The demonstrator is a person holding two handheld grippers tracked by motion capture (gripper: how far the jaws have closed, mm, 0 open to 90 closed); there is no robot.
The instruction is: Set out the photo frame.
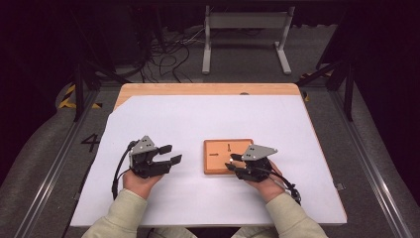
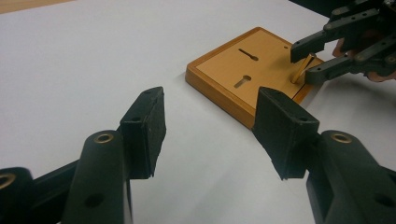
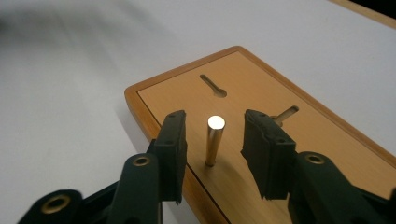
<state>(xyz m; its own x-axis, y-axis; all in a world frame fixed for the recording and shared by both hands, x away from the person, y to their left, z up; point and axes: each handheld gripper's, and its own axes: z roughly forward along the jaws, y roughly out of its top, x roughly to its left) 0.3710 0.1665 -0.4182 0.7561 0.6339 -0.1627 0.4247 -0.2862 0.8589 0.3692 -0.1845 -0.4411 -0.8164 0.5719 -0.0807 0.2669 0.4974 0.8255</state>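
Item 1: square orange-brown wooden board (image 1: 218, 163) with a raised rim and two dark keyhole-shaped slots (image 3: 214, 86), lying flat on the white sheet (image 1: 198, 119) that covers the wooden table (image 1: 208, 89). In the high view it sits a little toward 4 o'clock from the sheet's centre.

Item 2: short brass-coloured metal pin (image 3: 214, 140), standing in the board near its near edge, leaning slightly. In the right gripper view its bright round top faces the camera; the slots lie beyond it at 12 and 2 o'clock.

Item 3: right gripper (image 3: 214, 154), black, two-jawed, held in the person's right hand (image 1: 267, 187) at the board's 4 o'clock corner. Jaws partly open, one on each side of the pin, a gap showing on both sides; the pads do not press it. In the left gripper view the jaws likewise bracket the pin.

Item 4: left gripper (image 2: 210, 135), black, held in the left hand (image 1: 141, 182), at 9 o'clock of the board and well apart from it. Jaws open about halfway, nothing between them, pointing toward the board over bare sheet.
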